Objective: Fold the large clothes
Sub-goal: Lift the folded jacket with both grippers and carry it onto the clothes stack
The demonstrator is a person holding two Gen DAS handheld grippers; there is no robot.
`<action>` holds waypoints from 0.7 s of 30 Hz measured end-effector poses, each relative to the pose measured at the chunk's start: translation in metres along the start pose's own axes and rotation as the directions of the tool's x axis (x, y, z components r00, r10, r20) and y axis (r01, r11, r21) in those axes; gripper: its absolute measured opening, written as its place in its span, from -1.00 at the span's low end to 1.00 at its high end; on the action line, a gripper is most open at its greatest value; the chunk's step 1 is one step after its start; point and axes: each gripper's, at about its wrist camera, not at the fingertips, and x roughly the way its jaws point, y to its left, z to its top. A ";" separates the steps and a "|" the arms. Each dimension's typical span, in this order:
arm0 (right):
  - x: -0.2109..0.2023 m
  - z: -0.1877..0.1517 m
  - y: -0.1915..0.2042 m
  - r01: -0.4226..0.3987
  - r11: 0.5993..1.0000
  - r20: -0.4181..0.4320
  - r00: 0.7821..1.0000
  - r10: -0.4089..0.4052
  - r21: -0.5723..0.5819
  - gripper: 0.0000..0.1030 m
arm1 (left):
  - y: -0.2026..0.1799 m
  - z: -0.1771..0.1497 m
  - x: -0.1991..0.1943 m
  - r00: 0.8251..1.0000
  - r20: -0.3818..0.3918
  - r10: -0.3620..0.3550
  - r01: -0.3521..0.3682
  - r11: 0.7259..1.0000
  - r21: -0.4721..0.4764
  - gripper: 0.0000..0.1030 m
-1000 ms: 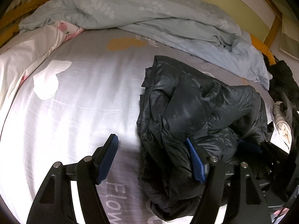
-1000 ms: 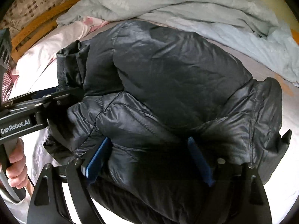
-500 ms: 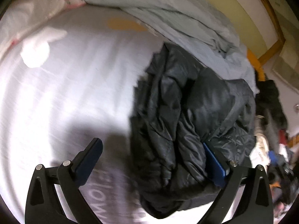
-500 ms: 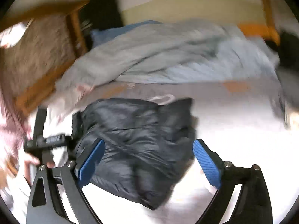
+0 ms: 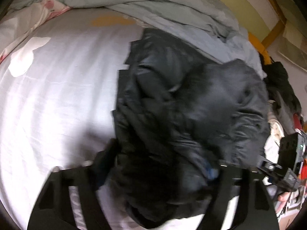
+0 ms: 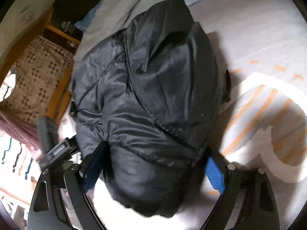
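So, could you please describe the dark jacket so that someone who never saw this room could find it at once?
Start at the bed with the pale printed sheet. A rumpled grey-blue quilt is bunched along its far side, and just in front of it lies the black puffer jacket, folded into a bundle. It is the only dark, shiny, quilted thing on the light bedding.

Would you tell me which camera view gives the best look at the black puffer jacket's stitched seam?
The right wrist view: the black puffer jacket fills it fairly sharply, its stitched seam curving across the top. The left wrist view shows the jacket blurred and crumpled, no seam traceable.
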 end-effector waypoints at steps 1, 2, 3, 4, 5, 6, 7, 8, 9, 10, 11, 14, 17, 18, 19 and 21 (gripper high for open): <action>0.003 0.001 0.004 0.008 1.000 -0.001 1.000 -0.008 -0.016 0.83 | -0.004 0.000 -0.002 1.000 0.006 0.013 -0.013 1.000 0.020 0.23; 0.006 0.002 0.007 0.015 0.999 -0.004 1.000 -0.015 -0.029 0.83 | -0.007 -0.002 -0.001 1.000 0.011 0.013 -0.013 1.000 0.028 0.12; 0.007 0.002 0.009 0.026 0.999 0.000 1.000 -0.026 -0.039 0.77 | -0.007 -0.002 -0.002 1.000 0.020 0.003 -0.003 1.000 0.026 0.08; 0.006 0.003 0.011 0.037 0.998 0.009 0.999 -0.036 -0.049 0.53 | -0.007 -0.001 -0.004 1.000 0.031 -0.004 0.003 1.000 0.018 0.02; 0.002 0.002 0.014 0.050 0.997 0.029 0.998 -0.048 -0.059 0.42 | -0.010 -0.002 -0.007 0.999 0.045 -0.005 0.004 1.000 0.024 -0.07; -0.004 0.001 0.018 0.059 0.995 0.063 0.997 -0.054 -0.083 0.20 | -0.016 -0.003 -0.013 0.997 0.074 -0.001 -0.002 0.999 0.043 -0.11; -0.013 0.001 0.021 0.064 0.992 0.084 0.995 -0.054 -0.109 0.03 | -0.024 -0.005 -0.021 0.993 0.117 0.009 -0.018 0.997 0.072 -0.18; -0.020 -0.001 0.027 0.078 0.986 0.113 0.992 -0.061 -0.149 -0.02 | -0.034 -0.006 -0.029 0.988 0.152 0.018 -0.032 0.996 0.087 -0.22; -0.029 -0.003 0.033 0.102 0.977 0.141 0.987 -0.076 -0.186 -0.06 | -0.045 -0.008 -0.039 0.981 0.192 0.009 -0.032 0.993 0.113 -0.23; -0.036 -0.003 0.039 0.127 0.968 0.166 0.982 -0.092 -0.217 -0.07 | -0.056 -0.010 -0.049 0.974 0.229 -0.003 -0.032 0.988 0.148 -0.24; -0.046 -0.004 0.046 0.159 0.954 0.199 0.974 -0.109 -0.256 -0.08 | -0.066 -0.011 -0.055 0.968 0.251 -0.008 -0.038 0.984 0.177 -0.25; -0.081 -0.002 0.056 0.215 0.923 0.271 0.954 -0.128 -0.321 -0.08 | -0.094 -0.014 -0.072 0.951 0.308 -0.037 -0.042 0.969 0.245 -0.27; -0.119 0.002 0.059 0.241 0.908 0.308 0.942 -0.135 -0.341 -0.08 | -0.112 -0.018 -0.084 0.938 0.335 -0.084 -0.010 0.963 0.268 -0.27; -0.132 0.004 0.060 0.253 0.902 0.322 0.937 -0.138 -0.350 -0.08 | -0.120 -0.019 -0.086 0.934 0.345 -0.095 -0.007 0.959 0.284 -0.27; -0.143 0.006 0.060 0.265 0.896 0.334 0.932 -0.143 -0.357 -0.08 | -0.130 -0.021 -0.089 0.927 0.359 -0.108 -0.008 0.952 0.307 -0.27; -0.163 0.008 0.061 0.300 0.878 0.372 0.915 -0.155 -0.372 -0.08 | -0.150 -0.026 -0.094 0.907 0.397 -0.139 -0.014 0.934 0.357 -0.27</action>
